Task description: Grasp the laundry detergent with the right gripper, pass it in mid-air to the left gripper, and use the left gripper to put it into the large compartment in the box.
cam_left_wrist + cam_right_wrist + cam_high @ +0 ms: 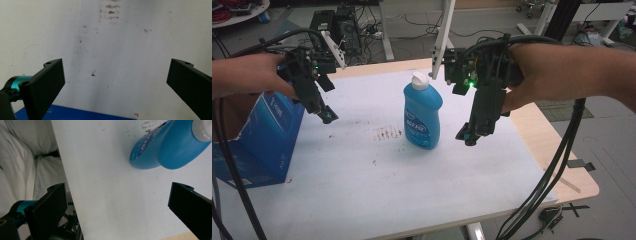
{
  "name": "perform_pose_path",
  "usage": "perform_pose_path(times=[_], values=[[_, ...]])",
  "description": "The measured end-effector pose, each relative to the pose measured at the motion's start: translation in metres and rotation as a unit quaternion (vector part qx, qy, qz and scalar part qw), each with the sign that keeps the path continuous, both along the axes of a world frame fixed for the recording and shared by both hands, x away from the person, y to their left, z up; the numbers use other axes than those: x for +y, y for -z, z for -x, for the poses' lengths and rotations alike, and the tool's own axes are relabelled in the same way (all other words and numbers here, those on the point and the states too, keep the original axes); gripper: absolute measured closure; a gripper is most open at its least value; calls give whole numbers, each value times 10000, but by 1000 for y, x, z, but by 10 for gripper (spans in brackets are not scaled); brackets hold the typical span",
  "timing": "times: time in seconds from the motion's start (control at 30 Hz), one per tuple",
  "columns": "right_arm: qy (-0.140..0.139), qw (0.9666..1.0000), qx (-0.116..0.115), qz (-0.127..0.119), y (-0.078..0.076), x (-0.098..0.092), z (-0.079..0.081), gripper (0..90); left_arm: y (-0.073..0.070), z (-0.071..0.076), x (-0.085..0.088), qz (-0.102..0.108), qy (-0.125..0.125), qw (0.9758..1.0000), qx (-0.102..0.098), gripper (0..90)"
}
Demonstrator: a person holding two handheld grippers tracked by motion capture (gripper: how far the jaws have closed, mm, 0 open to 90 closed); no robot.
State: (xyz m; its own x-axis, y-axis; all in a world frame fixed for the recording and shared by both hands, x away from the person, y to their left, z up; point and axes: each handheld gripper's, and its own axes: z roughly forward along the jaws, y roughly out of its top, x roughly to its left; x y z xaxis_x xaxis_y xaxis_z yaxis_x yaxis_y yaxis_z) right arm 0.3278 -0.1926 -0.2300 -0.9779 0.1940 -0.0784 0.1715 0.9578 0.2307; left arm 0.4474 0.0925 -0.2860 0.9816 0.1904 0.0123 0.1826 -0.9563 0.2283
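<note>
High view: blue bottle stands upright near the middle of the white surface, white cap on top.
Left tool: held above the surface at the bottle's 9 o'clock, well apart from it; jaws spread wide, holding nothing.
Right tool: at the bottle's 3 o'clock, near but not touching; jaws wide apart, released.
Blue box: at the surface's 9 o'clock edge, beside the left tool.
Left gripper view: brown stains at 12 o'clock, the box edge at 6 o'clock.
Right gripper view: the bottle at 1 o'clock beyond the jaws.
</note>
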Motion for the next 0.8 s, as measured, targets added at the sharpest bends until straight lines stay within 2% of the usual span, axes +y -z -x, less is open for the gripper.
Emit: perform_pose_path(times=[0.17, 0.23, 0.33, 0.5, 0.63, 0.67, 0.8], values=[[340, 9992, -149, -123, 4, -7, -7, 17, 0, 0, 1, 24, -27, 10000, -10, 17], [530, 9983, -137, -216, 8, -11, -11, 17, 0, 0, 1, 14, -20, 10000, -5, 17], [894, 9953, -127, -342, 16, -17, -16, 17, 0, -1, 1, 1, -5, 10000, -8, 17], [1239, 9905, -93, -587, 25, -25, -23, 17, 1, 0, 0, 51, -10, 10000, -10, 17], [1359, 9882, -94, -704, 28, -28, -26, 17, 2, -1, 0, 71, 3, 10000, -22, 17], [1447, 9864, -98, -774, 29, -30, -27, 17, 2, -1, 0, 69, 8, 10000, -26, 17], [1580, 9833, -120, -900, 31, -33, -31, 17, 3, 0, 0, 76, -4, 10000, -8, 17]])
